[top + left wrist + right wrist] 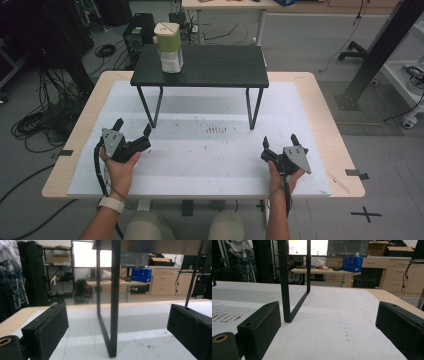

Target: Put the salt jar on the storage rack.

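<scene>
A small black raised shelf (210, 65) stands on thin metal legs at the back of the white table mat (200, 160). On its left part sits a cream and green container with a lid (169, 47). My left gripper (132, 129) rests low at the front left, held in a hand, open and empty. In the left gripper view its jaws stand wide apart with the shelf's left leg (113, 315) ahead. My right gripper (280, 141) is at the front right, open and empty; the shelf's right leg (284, 290) rises ahead of it.
The wooden table edge (80, 130) frames the mat. Dark scuff marks (217, 130) lie mid-mat. Cables and a black box (137, 30) sit on the floor behind left. A black post base (355, 95) stands at the right. A desk with a blue box (141, 275) is far behind.
</scene>
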